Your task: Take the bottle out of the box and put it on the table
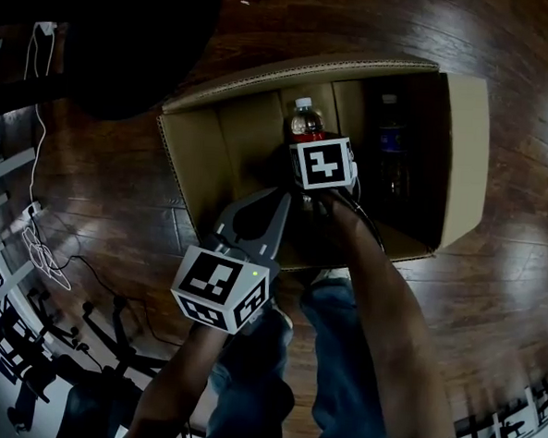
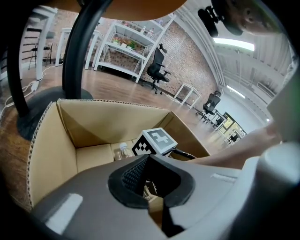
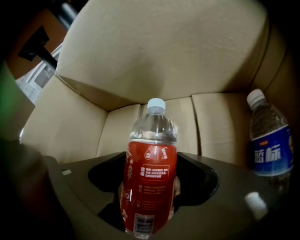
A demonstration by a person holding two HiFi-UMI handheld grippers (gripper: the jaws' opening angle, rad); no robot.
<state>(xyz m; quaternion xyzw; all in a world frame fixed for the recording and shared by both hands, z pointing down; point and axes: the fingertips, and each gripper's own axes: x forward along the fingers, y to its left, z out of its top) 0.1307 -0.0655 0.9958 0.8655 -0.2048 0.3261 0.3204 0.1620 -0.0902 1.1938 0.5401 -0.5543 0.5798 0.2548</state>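
Right gripper (image 3: 152, 161) standing wide open astride red-label bottle (image 3: 151, 183), not gripping; I am centring jaws on label before closing; left gripper (image 2: 147, 161) hanging closed, empty

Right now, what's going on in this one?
A person reaches down into an open cardboard box with the right gripper. Its jaws stand open around an upright red-labelled bottle, not pressing on it. A blue-labelled bottle stands to its right in the box, untouched. The left gripper hovers near the box's near edge, jaws together, apparently empty. Both bottles are in the box.
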